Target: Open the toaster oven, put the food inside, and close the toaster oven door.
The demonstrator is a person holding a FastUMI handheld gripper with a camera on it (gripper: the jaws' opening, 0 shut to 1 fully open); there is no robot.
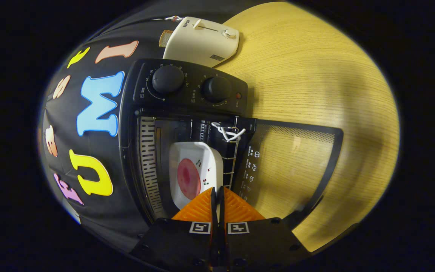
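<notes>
- The hand-held gripper (217, 194) has its fingers pressed together, holding nothing.
- The white dish (195, 172) of food sits inside the toaster oven (187, 113), just ahead of the fingers.
- The door (296, 166) hangs open over the worktop (315, 68) — closing it looks like the step left, calling for a push on its far edge.

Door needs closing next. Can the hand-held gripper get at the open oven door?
Probably yes. The hand-held gripper, fingers together and holding nothing, sits just before the dish on the rack; the open door lies right beside it, nothing between.

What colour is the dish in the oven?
White, with a pink-red round and tiny cherries, in the gripper view: dish.
</notes>
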